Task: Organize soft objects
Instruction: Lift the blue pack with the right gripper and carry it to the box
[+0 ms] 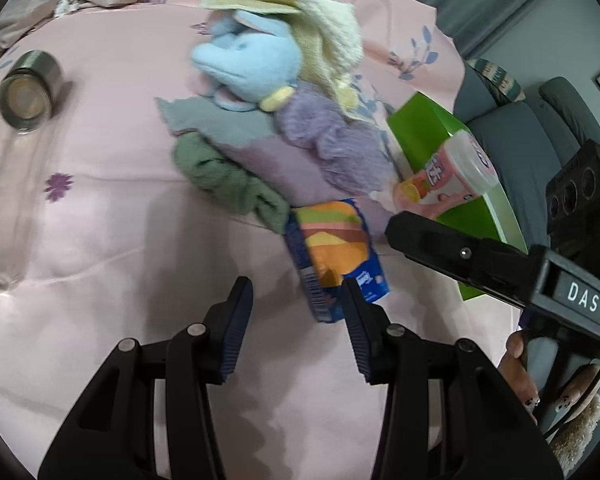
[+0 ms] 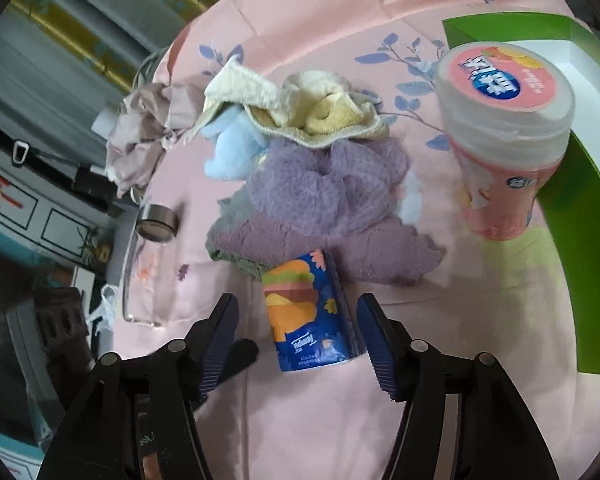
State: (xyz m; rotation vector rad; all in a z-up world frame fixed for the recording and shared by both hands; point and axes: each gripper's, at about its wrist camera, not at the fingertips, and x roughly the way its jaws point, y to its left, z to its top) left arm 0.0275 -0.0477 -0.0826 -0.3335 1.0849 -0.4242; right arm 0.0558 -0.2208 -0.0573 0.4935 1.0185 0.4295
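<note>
We hold our left gripper point(image 1: 296, 312) over the pink bed sheet point(image 1: 112, 208), and its 2 fingers are wide apart with nothing between them. Our right gripper point(image 2: 296, 332) also has its 2 fingers apart. The small blue tissue pack point(image 2: 314, 316) with a burger picture lies on the sheet between those fingers, but they do not squeeze it. From the left wrist view the same tissue pack point(image 1: 336, 256) sits just past our left gripper's right finger.

Behind the pack we see a pile of soft things. A blue plush toy point(image 1: 248, 68) lies under a pale yellow towel point(image 1: 320, 40). A fluffy purple scrunchie point(image 2: 324, 192) rests below the towel, on top of a purple cloth point(image 2: 380, 248). A green cloth point(image 1: 228, 184) and a gray cloth point(image 1: 212, 124) stick out on the left side of the pile.

To the right stands a pink cup point(image 2: 504, 128) with a wide lid, at the front edge of an open green box point(image 2: 572, 184). Far to the left a clear glass jar point(image 1: 16, 132) with a shiny metal lid lies on its side, well apart from the pile.
</note>
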